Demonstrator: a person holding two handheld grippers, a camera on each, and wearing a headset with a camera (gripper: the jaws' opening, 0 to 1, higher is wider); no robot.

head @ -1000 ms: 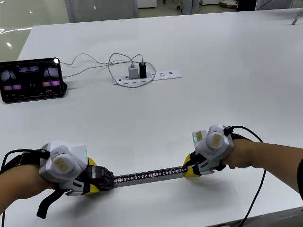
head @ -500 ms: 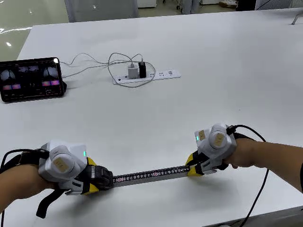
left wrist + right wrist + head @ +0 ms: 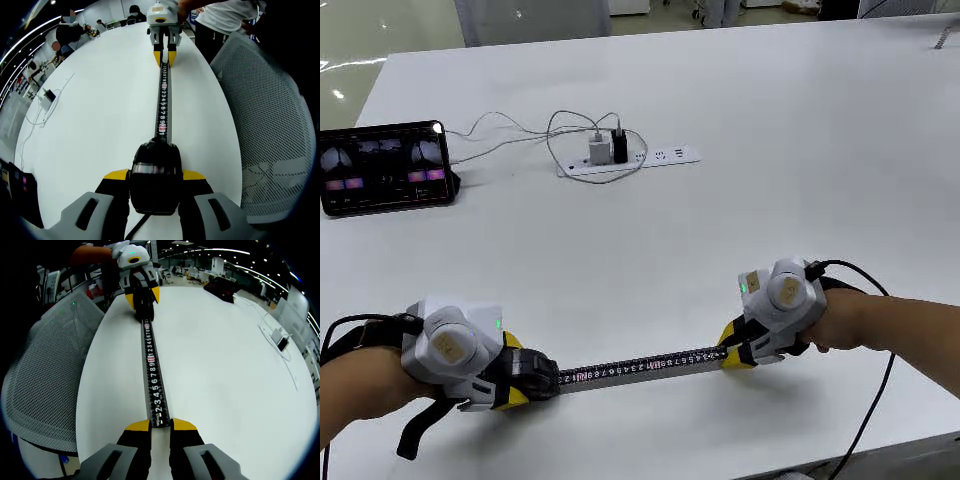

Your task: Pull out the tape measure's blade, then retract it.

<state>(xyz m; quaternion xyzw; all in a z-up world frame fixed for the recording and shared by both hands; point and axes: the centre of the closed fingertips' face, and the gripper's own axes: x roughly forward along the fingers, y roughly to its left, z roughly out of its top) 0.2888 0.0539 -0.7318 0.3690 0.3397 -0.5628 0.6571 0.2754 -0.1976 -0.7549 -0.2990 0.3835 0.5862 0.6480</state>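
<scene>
Clamping tape measure [image 3: 155, 161] body in left gripper [image 3: 155, 176] jaws | right gripper [image 3: 160, 426] jaws pinched on blade [image 3: 151, 367] tip

Bright, even overhead light; ceiling lights [image 3: 235, 251] streak the upper right of the right gripper view. Glare on floor [image 3: 360, 40], upper left of head view. Gripper views bend at edges.

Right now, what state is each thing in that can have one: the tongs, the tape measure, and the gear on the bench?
left tongs: shut on the tape measure case.
right tongs: shut on the blade's end.
tape measure case: gripped, its mouth facing the right tongs.
blade: pulled out, straight between the two tongs, numbers up.
tablet: screen lit.
power strip: two plugs in, cables attached.
</scene>
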